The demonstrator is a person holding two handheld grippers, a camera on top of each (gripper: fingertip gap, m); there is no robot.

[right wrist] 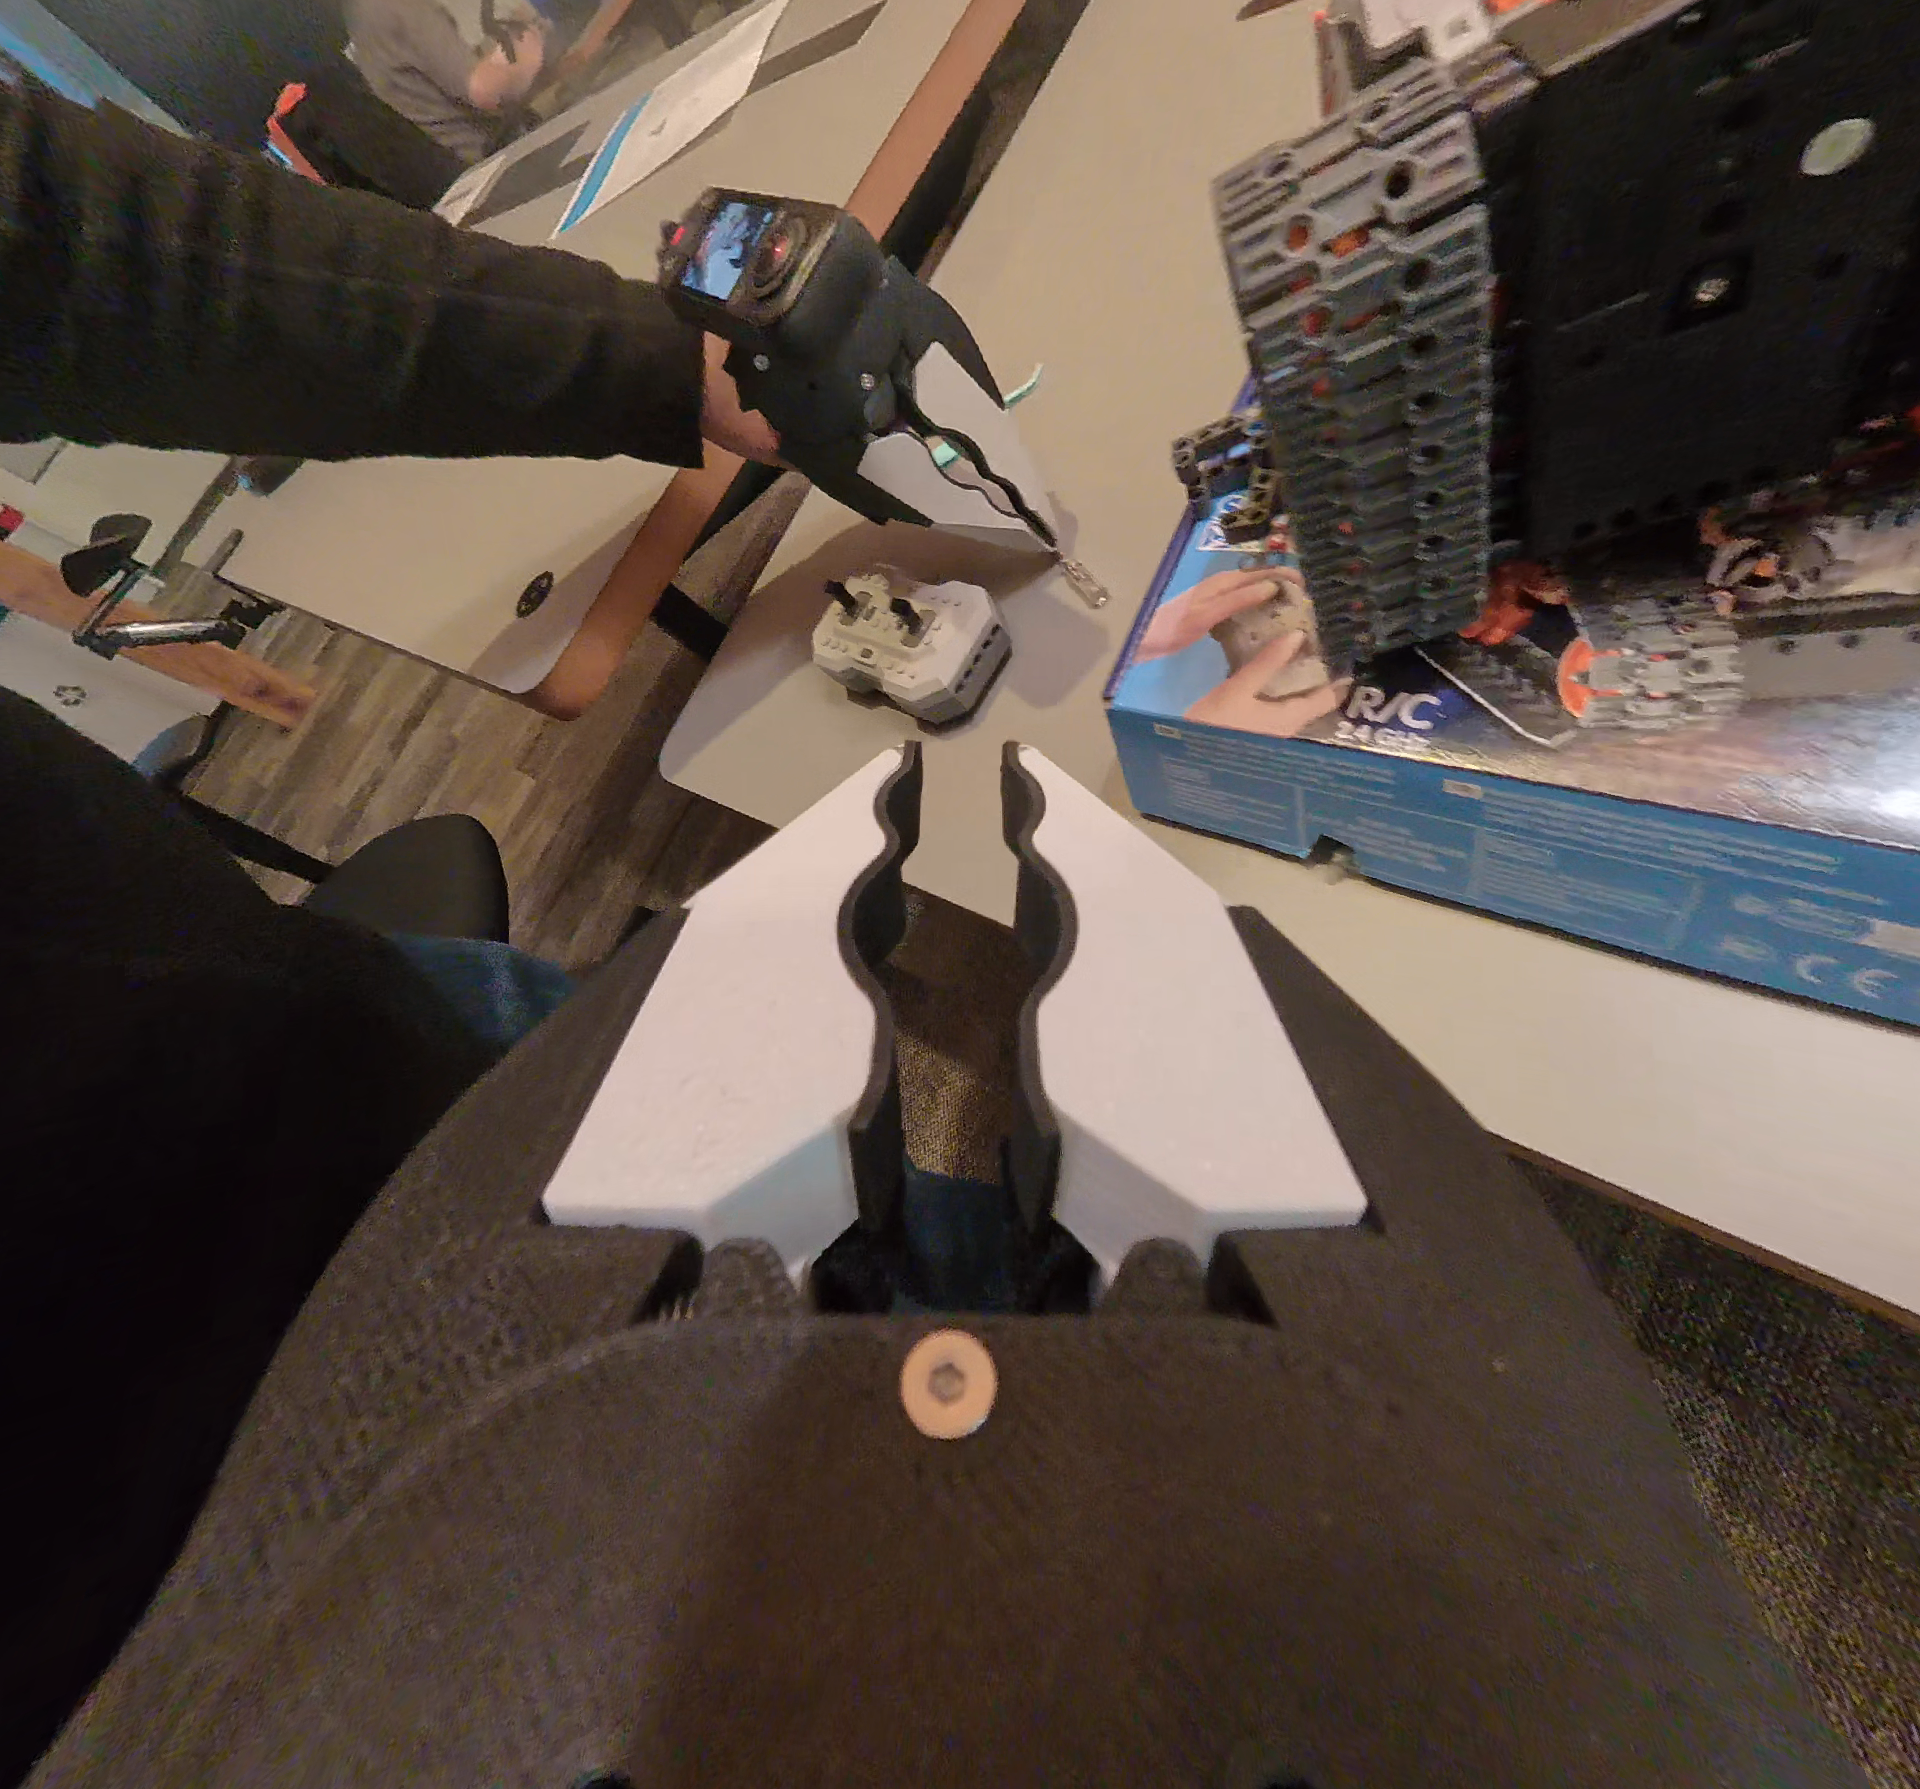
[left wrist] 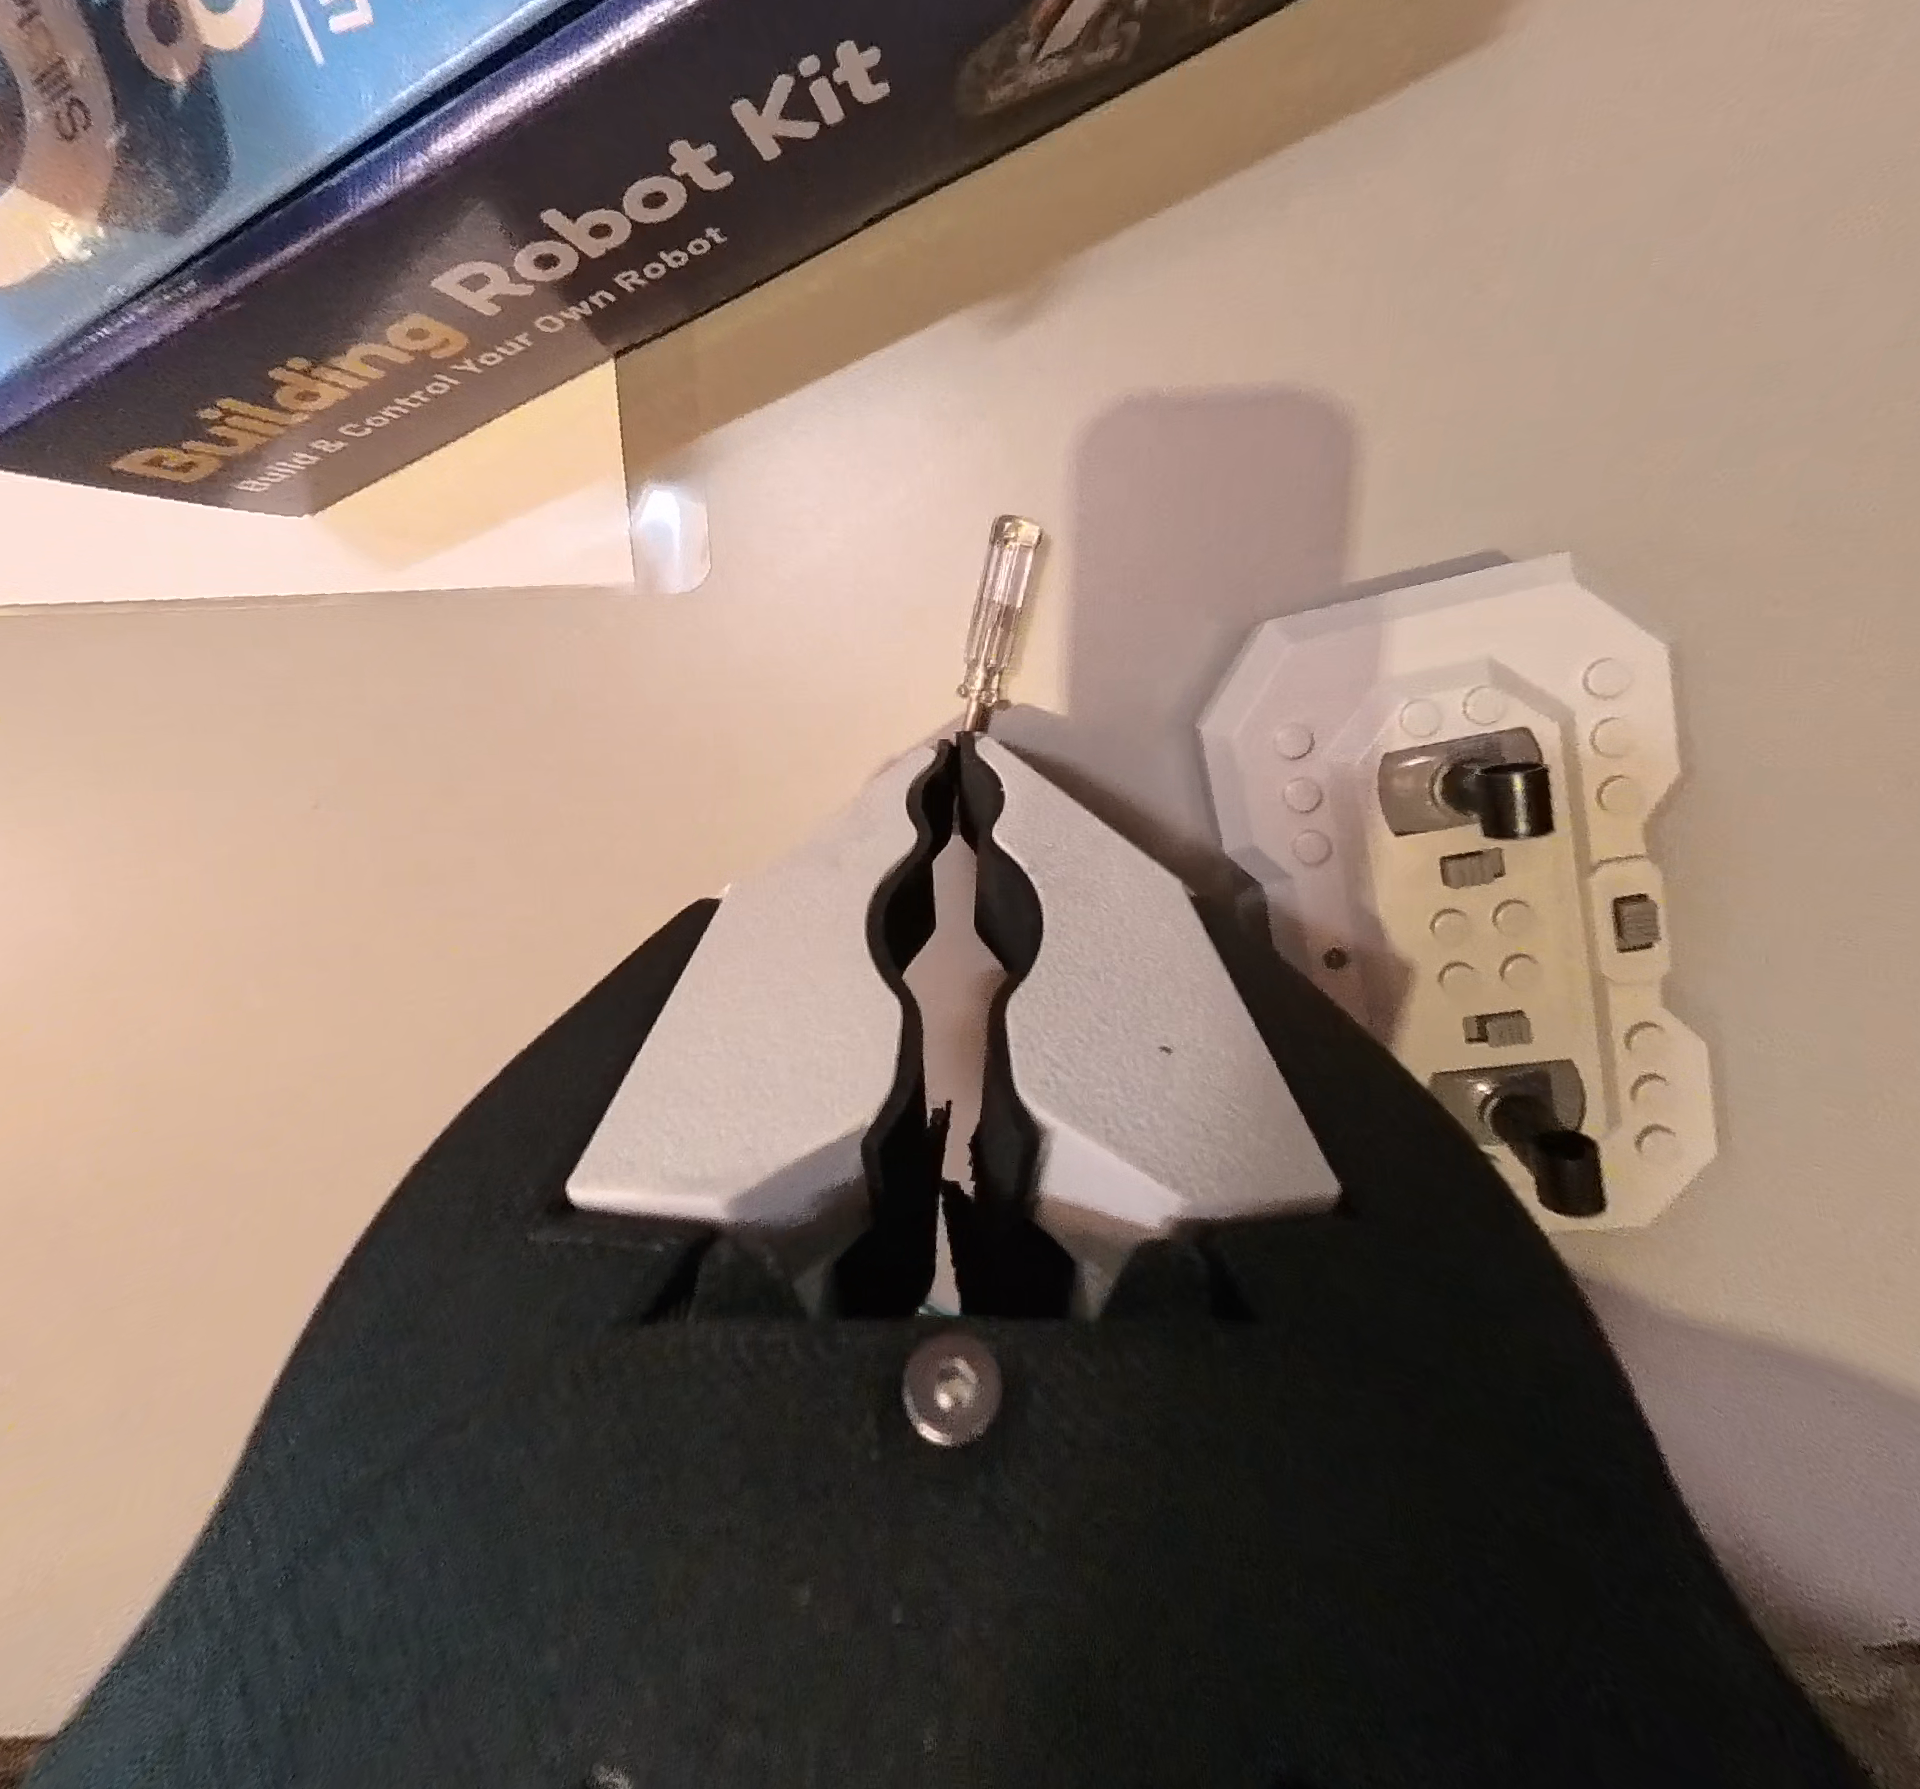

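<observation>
My left gripper [left wrist: 958,752] is shut on the metal shaft of a small screwdriver with a clear handle [left wrist: 1000,612], which sticks out past the fingertips just above the beige table [left wrist: 312,856]. A white remote controller with two black sticks [left wrist: 1496,918] lies just to its right. In the right wrist view the left gripper [right wrist: 1049,534] holds the screwdriver [right wrist: 1086,584] beyond the controller [right wrist: 914,638]. My right gripper [right wrist: 961,763] is open and empty, hovering at the table's near corner, short of the controller.
A dark-blue kit box [left wrist: 499,285] with a light-blue box [left wrist: 208,25] on it lies at the back left. In the right wrist view a blue box [right wrist: 1558,804] carries a grey and black tracked robot model [right wrist: 1507,337]. A person's dark sleeve [right wrist: 312,316] reaches in. Another table and a seated person are behind.
</observation>
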